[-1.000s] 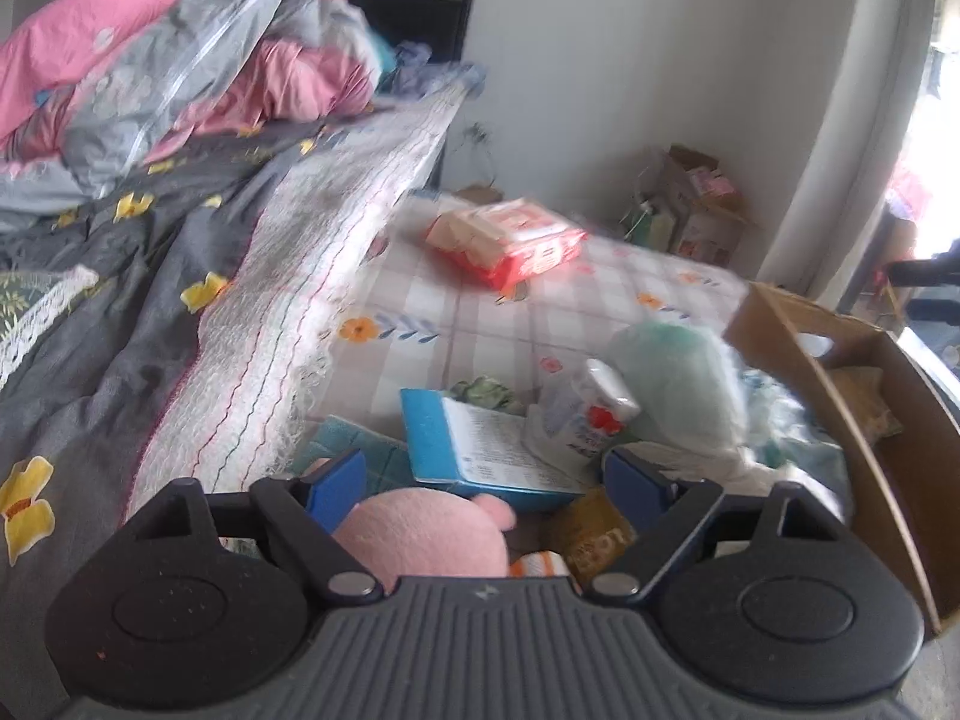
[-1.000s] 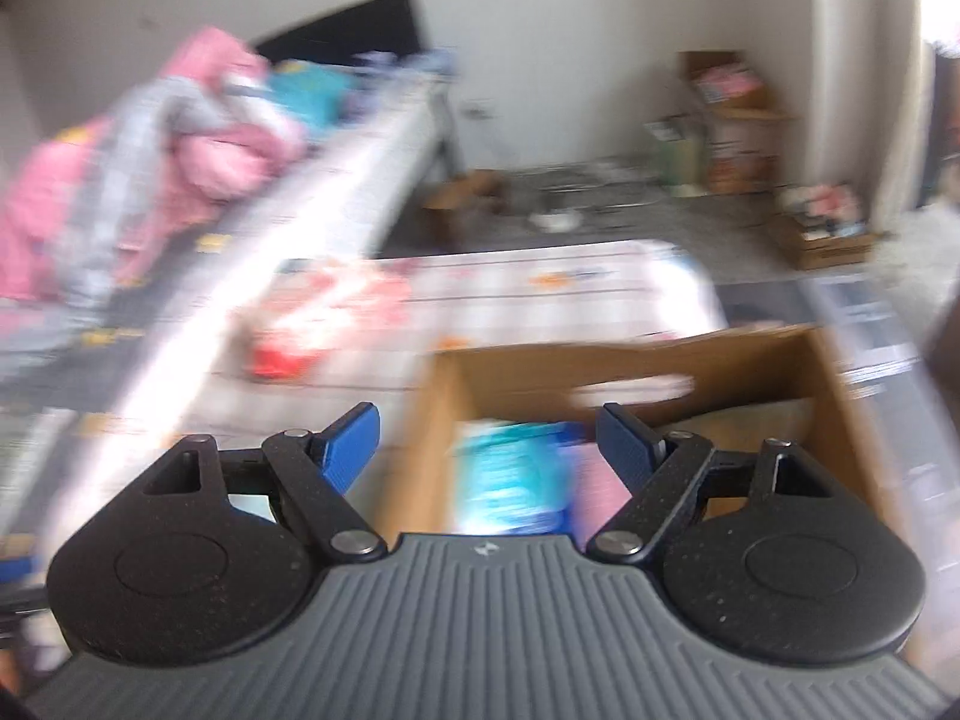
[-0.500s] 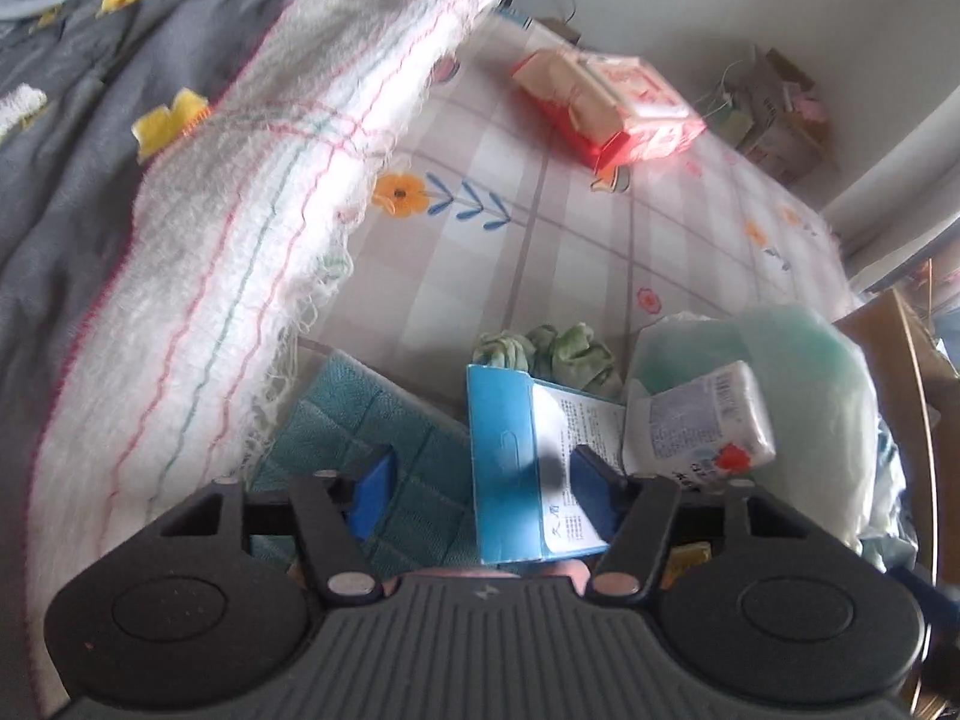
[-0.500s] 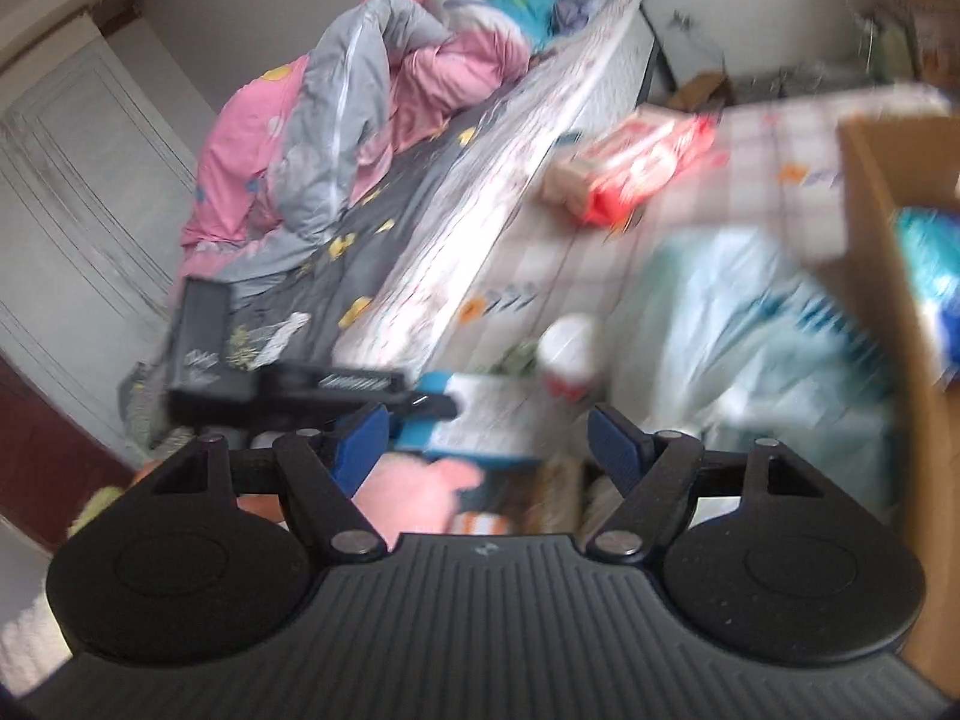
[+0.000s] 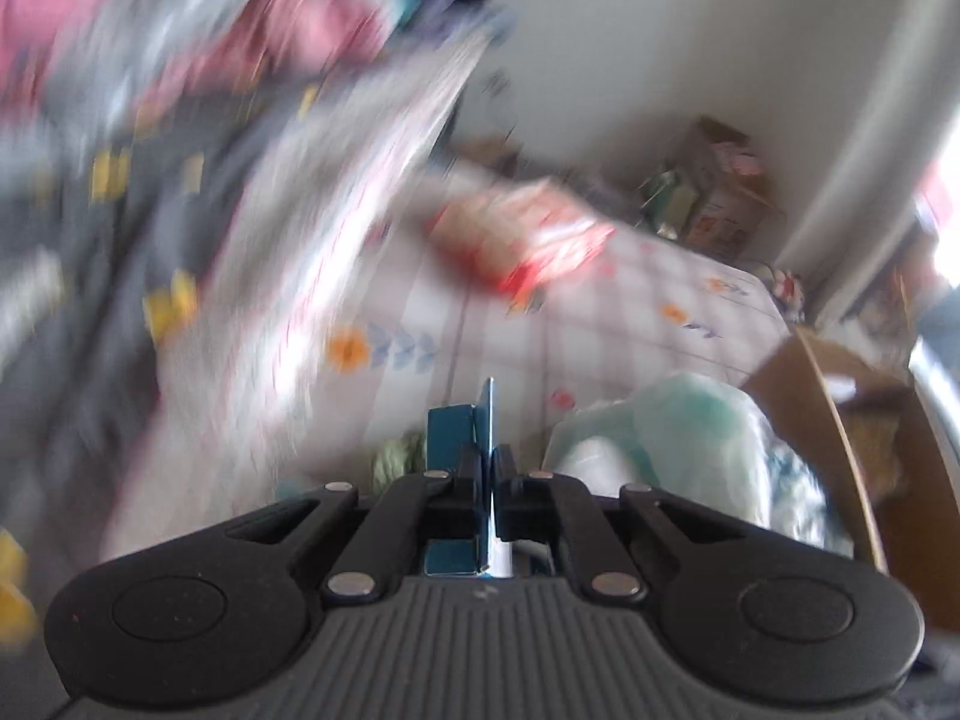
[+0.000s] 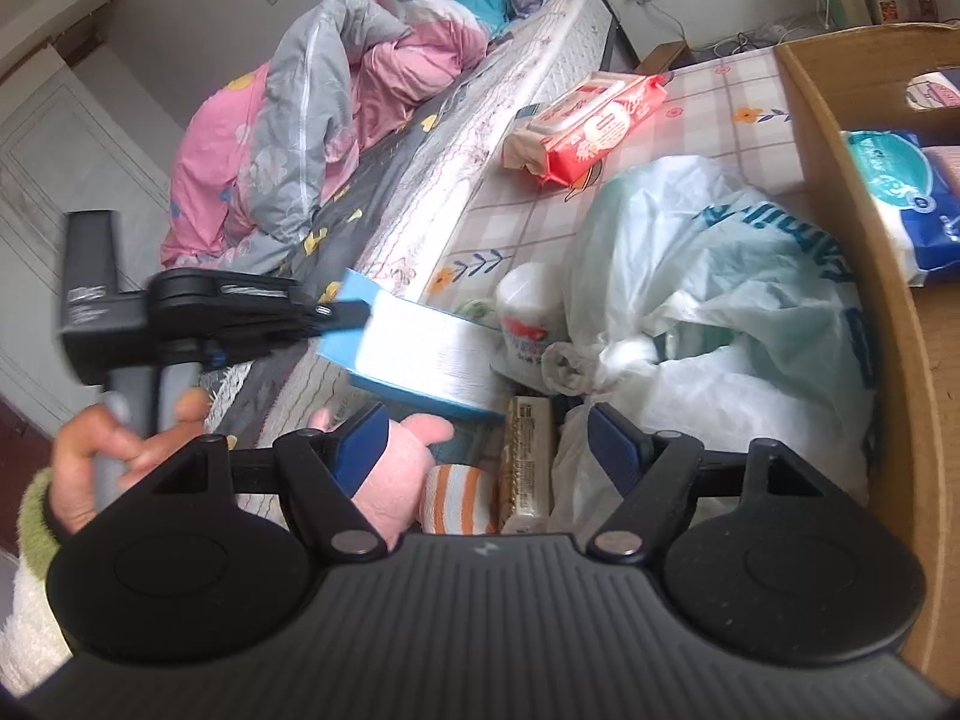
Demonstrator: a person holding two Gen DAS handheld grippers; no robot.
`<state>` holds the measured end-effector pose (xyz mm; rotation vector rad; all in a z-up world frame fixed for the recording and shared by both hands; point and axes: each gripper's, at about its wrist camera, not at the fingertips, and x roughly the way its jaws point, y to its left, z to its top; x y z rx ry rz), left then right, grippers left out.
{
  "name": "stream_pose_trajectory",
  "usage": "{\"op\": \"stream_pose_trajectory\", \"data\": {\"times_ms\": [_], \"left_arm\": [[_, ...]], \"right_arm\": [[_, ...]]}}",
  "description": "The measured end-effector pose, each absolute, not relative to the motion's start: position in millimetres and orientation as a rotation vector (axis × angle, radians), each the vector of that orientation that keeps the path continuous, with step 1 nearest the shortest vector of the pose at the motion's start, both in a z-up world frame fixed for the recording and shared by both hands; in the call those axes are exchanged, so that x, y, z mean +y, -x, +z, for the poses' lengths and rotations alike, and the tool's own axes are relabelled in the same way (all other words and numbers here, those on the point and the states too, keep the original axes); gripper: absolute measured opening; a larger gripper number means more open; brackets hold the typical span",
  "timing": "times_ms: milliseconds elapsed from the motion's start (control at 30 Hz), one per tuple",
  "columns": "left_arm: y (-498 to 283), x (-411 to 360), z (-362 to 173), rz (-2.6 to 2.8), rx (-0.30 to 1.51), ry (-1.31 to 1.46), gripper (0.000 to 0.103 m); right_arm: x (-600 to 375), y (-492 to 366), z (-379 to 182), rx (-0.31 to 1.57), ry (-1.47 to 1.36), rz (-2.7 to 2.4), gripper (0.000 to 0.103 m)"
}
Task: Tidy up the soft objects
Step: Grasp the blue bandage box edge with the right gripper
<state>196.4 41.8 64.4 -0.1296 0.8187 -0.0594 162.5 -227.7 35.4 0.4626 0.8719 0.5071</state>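
**Left tongs clamped on the blue box, right tongs open over the pile**

Gripping the blue box [image 6: 414, 354] by its thin edge, my left tongs [image 5: 492, 480] have just closed, and the box shows lifted clear of the clutter in the right wrist view, with the hand [image 6: 90, 468] on the handle at the lower left. My right tongs [image 6: 480, 438] stand open, nothing pressed between the pads, low over a pink plush toy [image 6: 402, 468] and an orange-striped sock [image 6: 459, 498]. Just beside these lies a small beige packet [image 6: 528, 456]. A white bottle [image 6: 528, 324] sits behind the lifted box, touching a large pale plastic bag [image 6: 720, 300] that crowds the space up to the cardboard box [image 6: 840, 210] on the right. Inside that box lies a blue-and-white tissue pack [image 6: 906, 192]. Farther back a red wipes pack [image 6: 594, 120] rests on the checked mat [image 6: 720, 102], beside the bed [image 6: 456, 138] with its pink and grey quilt [image 6: 336, 108]. The left wrist view is heavily blurred.
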Motion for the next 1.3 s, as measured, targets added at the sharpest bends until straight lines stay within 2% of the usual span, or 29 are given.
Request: {"op": "stream_pose_trajectory", "data": {"times_ms": [100,233,367,467,600,700,833,1100,1300], "left_arm": [[-161.8,4.1,82.1,-0.136,0.730,-0.088,0.004],[-119.2,-39.2,72.0,-0.253,0.711,-0.265,0.004],[-94.3,-56.8,43.0,-0.325,0.771,-0.282,0.005],[-84.5,-56.3,22.8,-0.345,0.809,-0.248,0.010],[-74.8,-41.3,10.8,-0.388,0.859,-0.118,0.024],[-63.3,-27.3,13.7,-0.413,0.840,-0.058,0.050],[-56.3,-14.5,22.6,-0.450,0.821,0.019,0.062],[-95.0,1.8,-1.7,-0.395,0.908,0.192,0.062],[-114.1,6.1,-19.2,-0.406,0.958,0.259,0.061]], "right_arm": [[-240.0,-157.8,40.2,0.848,-0.472,0.485,0.073],[-257.5,-153.0,40.1,0.830,-0.496,0.447,0.073],[-273.6,-149.4,36.8,0.828,-0.529,0.415,0.074],[-277.7,-147.4,36.4,0.829,-0.534,0.414,0.074],[-268.9,-150.0,38.7,0.848,-0.522,0.439,0.074],[-256.9,-153.5,44.5,0.851,-0.497,0.474,0.074],[-239.9,-162.0,45.4,0.875,-0.484,0.518,0.072],[-201.3,-186.6,29.3,0.980,-0.363,0.542,0.053],[-181.0,-202.2,10.9,1.086,-0.255,0.539,0.048]]}}
